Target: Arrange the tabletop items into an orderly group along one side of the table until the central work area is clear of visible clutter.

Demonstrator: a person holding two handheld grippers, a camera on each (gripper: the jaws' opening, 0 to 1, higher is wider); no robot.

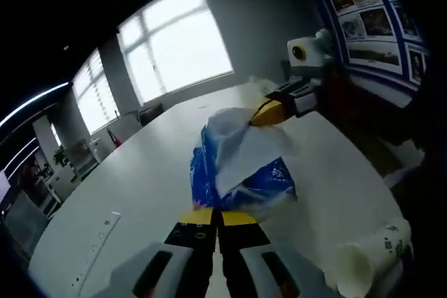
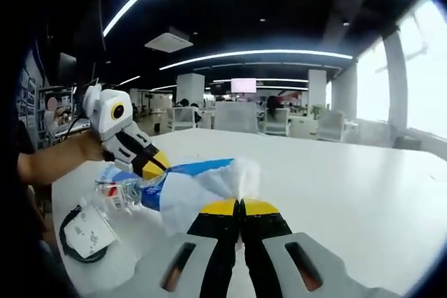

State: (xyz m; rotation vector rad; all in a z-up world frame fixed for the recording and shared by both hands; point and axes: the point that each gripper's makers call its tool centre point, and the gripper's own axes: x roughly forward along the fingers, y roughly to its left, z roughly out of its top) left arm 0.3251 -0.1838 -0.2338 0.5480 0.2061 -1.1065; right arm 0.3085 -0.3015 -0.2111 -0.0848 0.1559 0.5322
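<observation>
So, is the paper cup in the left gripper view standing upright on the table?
No, the paper cup lies on its side on the table, its open mouth facing the camera.

Broad white oval table (image 1: 140,172), smooth and pale, running back toward the windows. Lying on it: a blue-and-white tissue pack (image 1: 241,172) with a white sheet sticking up, a paper cup (image 1: 367,259) tipped on its side near one edge, and a flush socket strip (image 1: 94,249) set into the top. Beside the pack, a crumpled clear plastic bottle (image 2: 119,190) and a black cable coil with a white tag (image 2: 84,235).
</observation>
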